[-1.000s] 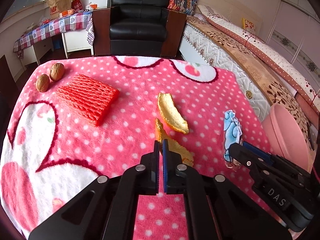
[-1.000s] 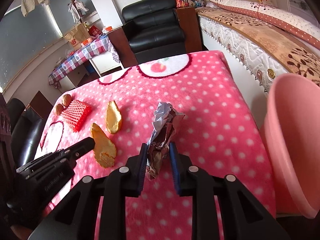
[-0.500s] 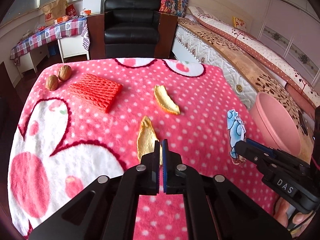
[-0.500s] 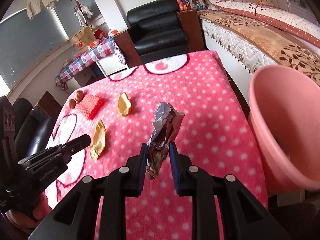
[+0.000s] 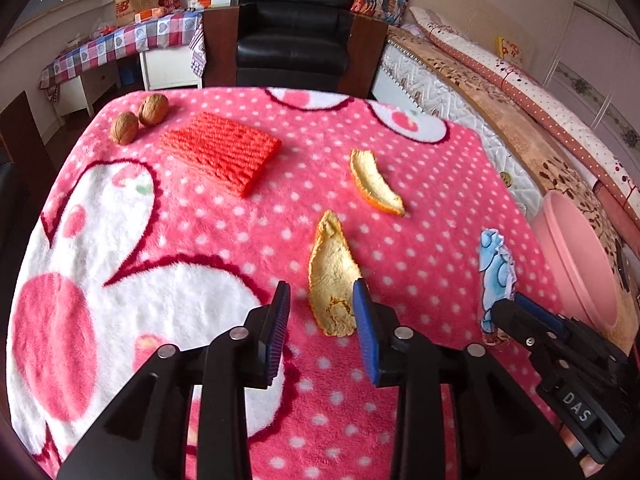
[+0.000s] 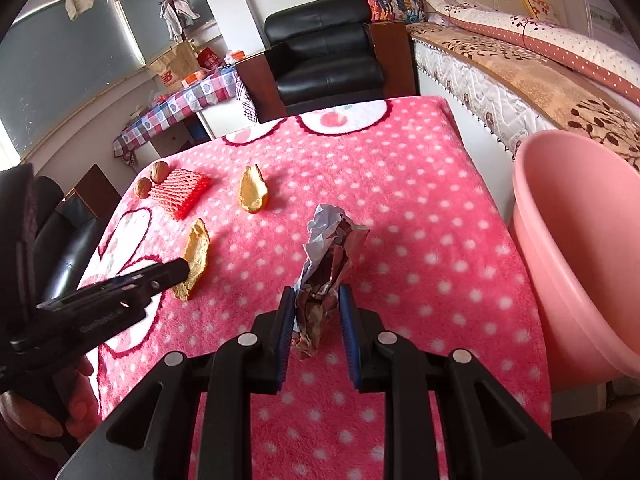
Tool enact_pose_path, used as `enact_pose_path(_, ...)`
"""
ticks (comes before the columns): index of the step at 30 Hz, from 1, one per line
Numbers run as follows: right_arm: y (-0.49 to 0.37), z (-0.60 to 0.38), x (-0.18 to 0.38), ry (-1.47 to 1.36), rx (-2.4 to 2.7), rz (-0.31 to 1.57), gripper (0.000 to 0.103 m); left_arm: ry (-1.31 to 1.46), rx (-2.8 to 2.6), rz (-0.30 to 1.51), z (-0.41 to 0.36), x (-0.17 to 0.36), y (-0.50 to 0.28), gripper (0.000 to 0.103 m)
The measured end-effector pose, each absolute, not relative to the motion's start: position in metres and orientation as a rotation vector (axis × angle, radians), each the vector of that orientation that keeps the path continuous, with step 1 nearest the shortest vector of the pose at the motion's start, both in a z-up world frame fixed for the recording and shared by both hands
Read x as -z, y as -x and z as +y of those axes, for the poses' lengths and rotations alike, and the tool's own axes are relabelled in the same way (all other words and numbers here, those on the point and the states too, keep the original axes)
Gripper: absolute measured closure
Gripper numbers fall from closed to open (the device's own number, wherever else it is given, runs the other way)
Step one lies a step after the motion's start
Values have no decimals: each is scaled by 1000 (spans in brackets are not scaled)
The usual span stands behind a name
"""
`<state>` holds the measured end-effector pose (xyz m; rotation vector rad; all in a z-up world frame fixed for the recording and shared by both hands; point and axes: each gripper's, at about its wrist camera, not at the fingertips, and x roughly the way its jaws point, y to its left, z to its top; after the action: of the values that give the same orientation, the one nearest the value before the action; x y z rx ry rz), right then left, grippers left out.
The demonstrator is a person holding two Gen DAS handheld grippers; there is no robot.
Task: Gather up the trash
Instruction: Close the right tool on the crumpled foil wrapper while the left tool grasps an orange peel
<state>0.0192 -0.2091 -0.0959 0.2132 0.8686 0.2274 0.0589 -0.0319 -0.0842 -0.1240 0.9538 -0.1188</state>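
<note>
My left gripper [image 5: 322,300], shut half a second ago, is now standing with its fingers spread apart; the near orange peel [image 5: 332,276], curled with a pithy pale inside, is lying on the fleecy polka-dot blanket [image 5: 200,240], just beside the right-side finger. My right gripper [image 6: 315,312] is still clamping the crumpled foil wrapper [image 6: 328,260] above the blanket, left of the smooth pink basin [image 6: 580,248]. A second peel [image 5: 374,188] is lying farther off, the ribbed red foam net [image 5: 220,152] and two wrinkled walnuts [image 5: 138,118] beyond.
</note>
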Motion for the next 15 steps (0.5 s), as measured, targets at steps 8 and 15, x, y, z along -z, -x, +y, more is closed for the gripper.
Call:
enact_pose_path(8,-21,-210,97,-222,-226,877,81,80,88,956,-43,89,-58,71)
enact_pose_path(15,-18,-211,95,-229,-233,856,81,52,111,914,-50,84,-50,93)
